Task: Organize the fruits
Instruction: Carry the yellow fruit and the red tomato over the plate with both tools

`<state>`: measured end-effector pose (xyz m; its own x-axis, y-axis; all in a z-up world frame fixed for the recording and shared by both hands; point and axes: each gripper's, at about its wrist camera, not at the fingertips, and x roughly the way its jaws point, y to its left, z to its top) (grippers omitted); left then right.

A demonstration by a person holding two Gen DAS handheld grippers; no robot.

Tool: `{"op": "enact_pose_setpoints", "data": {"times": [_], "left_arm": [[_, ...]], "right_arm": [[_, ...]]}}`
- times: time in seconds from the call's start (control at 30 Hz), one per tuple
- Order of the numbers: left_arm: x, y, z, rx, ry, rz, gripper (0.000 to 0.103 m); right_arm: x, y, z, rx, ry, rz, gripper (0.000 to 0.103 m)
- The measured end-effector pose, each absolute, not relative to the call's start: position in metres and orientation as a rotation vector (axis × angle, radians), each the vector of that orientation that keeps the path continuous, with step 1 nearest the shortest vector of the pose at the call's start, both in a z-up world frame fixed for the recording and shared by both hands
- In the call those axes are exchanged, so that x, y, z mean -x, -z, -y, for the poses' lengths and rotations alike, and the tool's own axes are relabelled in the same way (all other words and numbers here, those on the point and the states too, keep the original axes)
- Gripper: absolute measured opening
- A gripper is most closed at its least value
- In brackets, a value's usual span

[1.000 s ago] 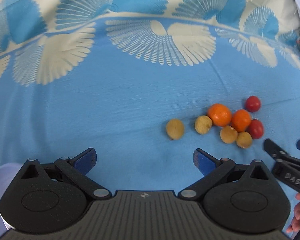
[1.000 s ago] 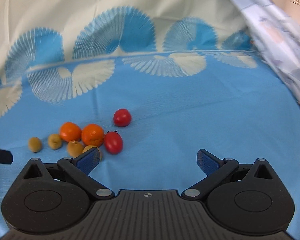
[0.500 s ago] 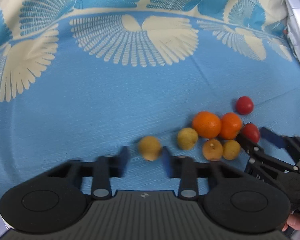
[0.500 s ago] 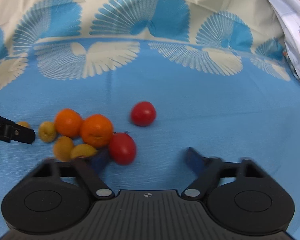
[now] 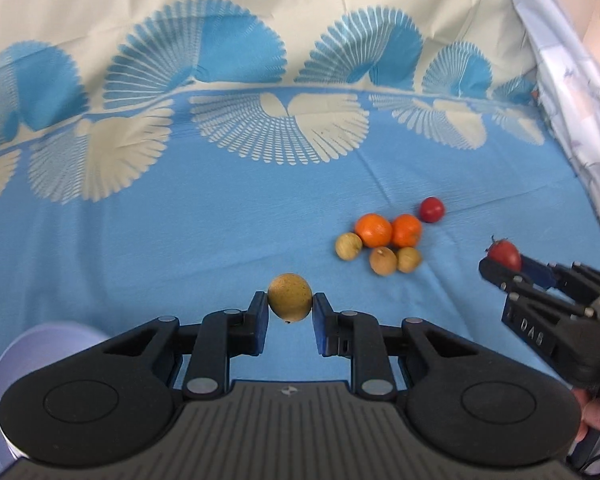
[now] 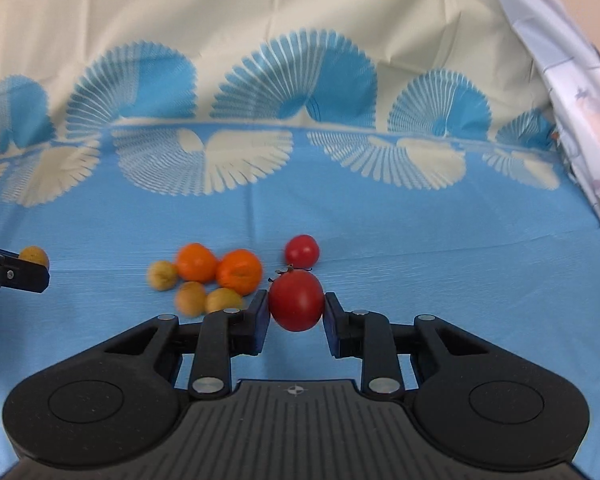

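- Left wrist view, far left: a pale lavender dish [image 5: 40, 364] shows at the lower-left corner, only its rim in sight; whether any fruit lies in it cannot be told, and its use as a sorting place is my guess.
- The left gripper [image 5: 290, 310] pinches a tan round fruit [image 5: 290, 297] between its blue pads, and the fruit seems clear of the blue cloth [image 5: 180, 248].
- To the right, the loose pile rests on the cloth: three more tan fruits [image 5: 348, 245], two oranges [image 5: 373, 230] touching each other, and one red tomato [image 5: 432, 209] just beyond them.
- At the far right of the same view the right gripper [image 5: 504, 266] comes in, with a stemmed tomato [image 5: 504, 253] at its tip.
- In the right wrist view the right gripper [image 6: 296, 306] is clamped on that stemmed tomato [image 6: 296, 301], held above the cloth, with the other tomato [image 6: 302, 251] lying just behind it.
- Judged progress: early. Two fruits are picked up, one per claw, and six lie unsorted in the pile.
- What is left, as I read it: carry each held fruit to a place for its kind, then clear the tan fruits, the oranges and the last tomato. No sorted group is visible yet.
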<state>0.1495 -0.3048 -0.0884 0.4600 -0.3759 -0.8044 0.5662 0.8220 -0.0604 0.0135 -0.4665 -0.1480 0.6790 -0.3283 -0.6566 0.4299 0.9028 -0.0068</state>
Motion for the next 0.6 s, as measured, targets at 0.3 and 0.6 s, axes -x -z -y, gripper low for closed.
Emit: {"op": "enact_pose_setpoints", "data": {"times": [0.3,0.6], "left_arm": [[-0.095,0.037,0.220,-0.152,0.509,-0.909,0.026],[-0.048,0.010,0.119,-0.129,0.394,-0.904,0.026]], "right_arm": [[0.036,0.099,0.370,-0.182,0.276,-0.710,0.030],[0.062,0.057,0.268,-0.171,0.085,-0.696,0.030]]}}
